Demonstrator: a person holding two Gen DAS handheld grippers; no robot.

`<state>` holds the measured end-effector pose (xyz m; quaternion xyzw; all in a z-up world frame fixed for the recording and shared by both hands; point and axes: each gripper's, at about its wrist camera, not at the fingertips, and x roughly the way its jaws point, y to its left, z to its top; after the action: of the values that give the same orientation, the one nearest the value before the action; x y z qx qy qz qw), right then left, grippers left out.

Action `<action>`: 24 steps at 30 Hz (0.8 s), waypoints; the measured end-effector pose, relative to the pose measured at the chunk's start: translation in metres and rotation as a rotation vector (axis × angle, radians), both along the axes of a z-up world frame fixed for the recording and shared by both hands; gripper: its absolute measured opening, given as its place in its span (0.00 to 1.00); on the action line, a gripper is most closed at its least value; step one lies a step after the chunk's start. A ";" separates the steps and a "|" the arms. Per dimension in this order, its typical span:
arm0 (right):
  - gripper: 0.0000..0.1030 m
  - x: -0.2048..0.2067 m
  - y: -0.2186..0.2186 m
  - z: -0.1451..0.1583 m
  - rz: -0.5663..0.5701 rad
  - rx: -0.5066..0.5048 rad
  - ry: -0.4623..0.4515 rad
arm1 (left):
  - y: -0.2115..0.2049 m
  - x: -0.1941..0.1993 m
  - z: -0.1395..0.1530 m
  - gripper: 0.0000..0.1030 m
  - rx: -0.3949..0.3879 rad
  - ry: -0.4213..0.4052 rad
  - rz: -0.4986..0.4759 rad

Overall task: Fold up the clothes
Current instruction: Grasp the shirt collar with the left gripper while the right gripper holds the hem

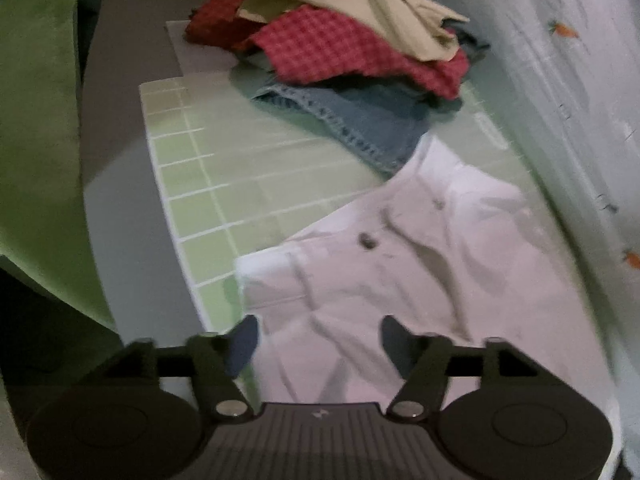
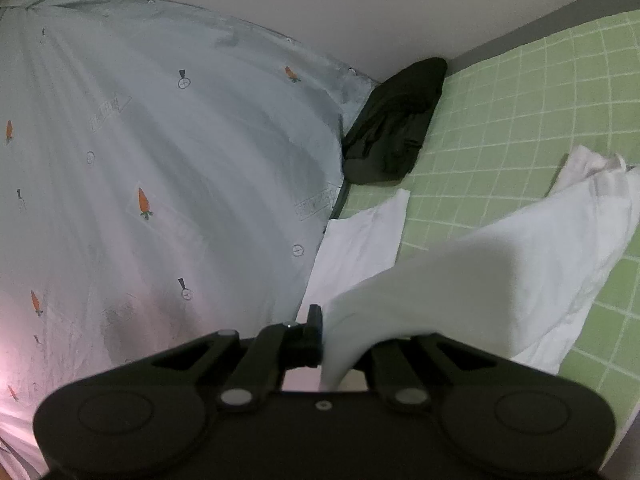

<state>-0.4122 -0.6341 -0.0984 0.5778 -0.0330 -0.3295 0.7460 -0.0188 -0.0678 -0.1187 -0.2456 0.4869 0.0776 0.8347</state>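
A white garment [image 1: 400, 264] with a dark button at its waistband lies crumpled on the green checked mat [image 1: 224, 160]. My left gripper [image 1: 320, 332] hangs just above its near edge, open, with the pads well apart and not pressing on the cloth. In the right wrist view my right gripper [image 2: 332, 332] is shut on a fold of the white garment [image 2: 500, 272]. The cloth drapes over the right finger and hides it, then runs off to the right across the green mat [image 2: 520, 100]. Only the left finger shows.
A pile of clothes [image 1: 340, 40], red checked and beige, sits at the mat's far end on top of blue jeans [image 1: 360, 120]. A pale carrot-print sheet [image 2: 160, 160] borders the mat. A black garment [image 2: 396, 128] lies by the wall.
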 end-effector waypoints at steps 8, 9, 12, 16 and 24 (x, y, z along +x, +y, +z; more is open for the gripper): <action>0.04 0.001 0.005 -0.001 -0.020 0.015 0.009 | -0.009 0.010 -0.023 0.71 0.039 0.036 -0.082; 0.04 0.001 0.005 -0.001 -0.022 0.011 0.014 | -0.011 0.011 -0.025 0.64 0.055 0.039 -0.094; 0.04 -0.002 0.008 0.002 -0.032 -0.006 0.032 | -0.015 0.012 -0.025 0.23 0.090 0.039 -0.091; 0.04 -0.014 0.011 0.010 -0.072 -0.004 -0.014 | -0.014 0.004 -0.006 0.11 0.094 -0.020 -0.076; 0.03 -0.025 0.015 0.063 -0.064 -0.103 -0.131 | 0.003 -0.017 0.094 0.10 0.099 -0.262 -0.024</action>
<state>-0.4370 -0.6193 -0.0358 0.5576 -0.1170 -0.3128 0.7600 -0.0358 -0.0645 -0.0242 -0.2066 0.3723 0.0589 0.9029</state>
